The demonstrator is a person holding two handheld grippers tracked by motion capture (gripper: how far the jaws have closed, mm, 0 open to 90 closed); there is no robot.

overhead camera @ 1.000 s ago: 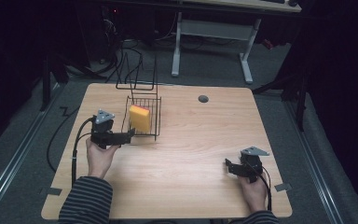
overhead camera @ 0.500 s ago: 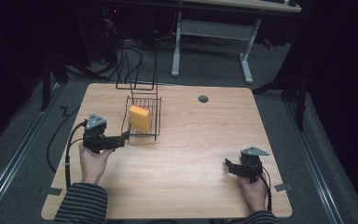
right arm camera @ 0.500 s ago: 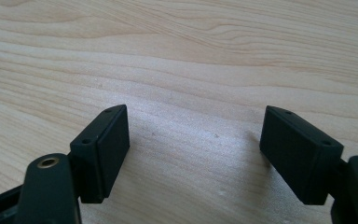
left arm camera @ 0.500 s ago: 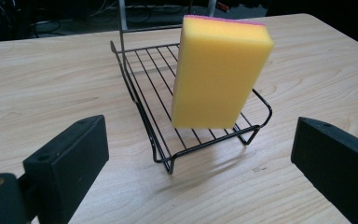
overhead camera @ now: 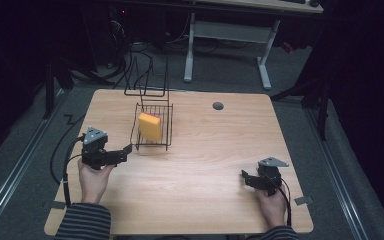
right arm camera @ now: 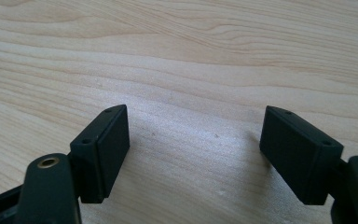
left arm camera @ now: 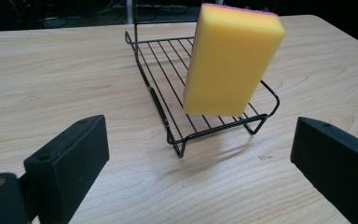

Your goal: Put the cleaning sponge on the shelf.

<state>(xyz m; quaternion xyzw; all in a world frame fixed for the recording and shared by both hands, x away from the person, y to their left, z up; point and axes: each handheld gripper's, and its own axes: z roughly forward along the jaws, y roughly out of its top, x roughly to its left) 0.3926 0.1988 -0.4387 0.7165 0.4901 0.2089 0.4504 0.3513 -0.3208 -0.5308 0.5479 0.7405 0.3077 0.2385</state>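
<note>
One yellow sponge (left arm camera: 233, 58) stands in wire basket (left arm camera: 168, 126).

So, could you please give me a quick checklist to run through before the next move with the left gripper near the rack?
1. Left gripper open: ok, jaws wide apart with nothing between them.
2. Sponge in the wire rack: ok, standing on end, leaning slightly.
3. Left gripper clear of the rack: ok, a gap of bare table lies between.
4. Right gripper open and idle: ok, jaws apart over bare wood.
5. Sponge stable: cannot tell.
</note>
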